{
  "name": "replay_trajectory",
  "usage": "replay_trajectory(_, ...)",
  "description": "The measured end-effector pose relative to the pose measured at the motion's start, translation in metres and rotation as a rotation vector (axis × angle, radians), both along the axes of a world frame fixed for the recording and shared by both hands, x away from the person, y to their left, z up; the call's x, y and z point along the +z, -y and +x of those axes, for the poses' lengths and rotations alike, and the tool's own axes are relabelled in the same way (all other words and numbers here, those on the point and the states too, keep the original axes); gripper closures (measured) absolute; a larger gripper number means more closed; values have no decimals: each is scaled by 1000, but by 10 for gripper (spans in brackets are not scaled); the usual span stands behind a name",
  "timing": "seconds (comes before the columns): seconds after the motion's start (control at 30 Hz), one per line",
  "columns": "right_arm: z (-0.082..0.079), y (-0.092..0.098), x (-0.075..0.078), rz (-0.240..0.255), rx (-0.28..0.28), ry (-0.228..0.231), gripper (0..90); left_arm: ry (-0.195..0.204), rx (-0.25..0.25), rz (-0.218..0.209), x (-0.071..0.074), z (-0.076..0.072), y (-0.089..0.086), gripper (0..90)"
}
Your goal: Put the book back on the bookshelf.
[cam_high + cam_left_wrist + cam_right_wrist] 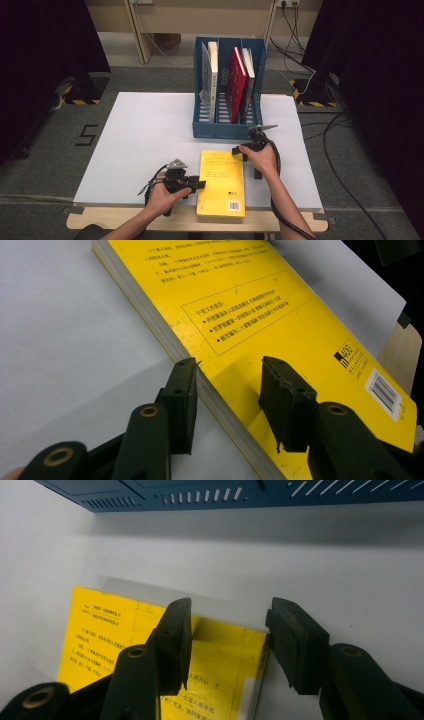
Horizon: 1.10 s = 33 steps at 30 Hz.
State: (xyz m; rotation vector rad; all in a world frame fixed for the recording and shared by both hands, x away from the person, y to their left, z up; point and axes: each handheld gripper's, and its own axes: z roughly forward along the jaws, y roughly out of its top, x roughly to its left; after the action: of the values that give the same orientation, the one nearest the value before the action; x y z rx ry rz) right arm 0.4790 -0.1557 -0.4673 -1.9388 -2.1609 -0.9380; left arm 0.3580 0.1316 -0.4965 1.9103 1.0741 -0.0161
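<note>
From above, a thick yellow paperback book lies flat at the white table's near edge.

The left gripper straddles its long edge, jaws spread.

The right gripper brackets its far corner, jaws spread.

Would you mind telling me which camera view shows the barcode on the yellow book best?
The left gripper view: the barcode is large and its bars are distinct, on the yellow book. In the high view it is a tiny white patch. The right gripper view looks at the book's other end.
</note>
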Motion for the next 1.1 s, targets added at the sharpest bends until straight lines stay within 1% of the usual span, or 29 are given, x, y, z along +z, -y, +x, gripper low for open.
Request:
replay_trajectory(0.1,0,1,-1,15,-1,-1,506,0,-2,-1,0,0,0,580)
replay_trajectory(0.13,0,1,-1,18,-3,-6,505,2,3,-3,0,-1,0,581)
replay_trajectory(0.2,-1,1,-1,22,-3,1,505,13,10,-3,-1,-2,0,582)
replay_trajectory(0.27,-1,2,-2,29,-14,-2,508,13,13,-4,-1,-2,0,582)
replay_trajectory(0.33,-1,3,-2,35,-28,-8,539,16,12,1,-1,-2,1,582)
replay_trajectory(0.43,-3,4,-1,43,-31,-29,539,21,14,8,0,-2,2,581)
replay_trajectory(0.47,-3,5,-2,45,-35,-25,540,22,15,10,0,-2,2,580)
replay_trajectory(0.5,-3,5,-2,58,-47,-31,540,23,15,10,0,-2,2,580)
replay_trajectory(0.6,-3,5,-2,55,-45,-37,543,22,16,10,0,-2,2,580)
replay_trajectory(0.8,-3,6,-2,53,-37,-46,540,10,16,4,0,-2,2,580)
replay_trajectory(0.83,-3,6,-2,64,-40,-48,529,8,16,3,0,-2,2,581)
replay_trajectory(0.87,-3,6,-2,64,-40,-48,529,8,16,3,0,-2,2,581)
replay_trajectory(0.9,-3,6,-2,64,-36,-53,520,-4,12,1,1,0,1,582)
replay_trajectory(0.93,-3,6,-2,63,-29,-48,513,-13,13,-6,2,2,0,588)
replay_trajectory(1.0,-3,7,-3,76,-24,-44,512,-20,28,-18,2,6,-1,580)
replay_trajectory(1.03,-3,8,-3,88,-22,-46,511,-23,31,-19,2,9,-1,577)
replay_trajectory(1.07,-3,8,-3,88,-22,-46,511,-23,31,-19,2,9,-1,573)
replay_trajectory(1.1,-3,10,-4,99,-19,-45,506,-34,38,-25,2,13,-1,569)
